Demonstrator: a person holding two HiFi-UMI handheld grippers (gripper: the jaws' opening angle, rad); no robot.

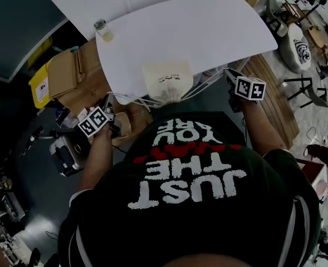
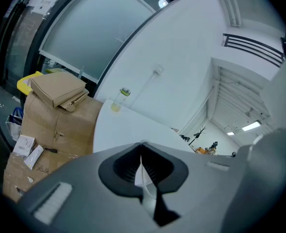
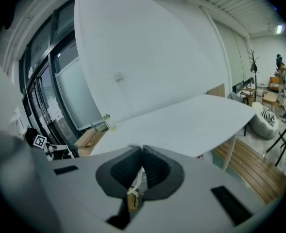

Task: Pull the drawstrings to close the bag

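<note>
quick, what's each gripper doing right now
left gripper: jaws shut on the left drawstring
right gripper: jaws shut on the right drawstring

Black T-shirt (image 1: pixel 208 227), white and red lettering (image 1: pixel 189 163), white side stripes (image 1: pixel 298 227)

Cream cloth bag (image 1: pixel 166 78) at near edge of table (image 1: pixel 208 32), mouth gathered, white drawstrings (image 1: pixel 207 86) stretched to both sides

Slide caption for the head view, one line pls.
Cream bag at the near edge of the white table, drawstrings stretched taut sideways between left gripper and right gripper.
</note>
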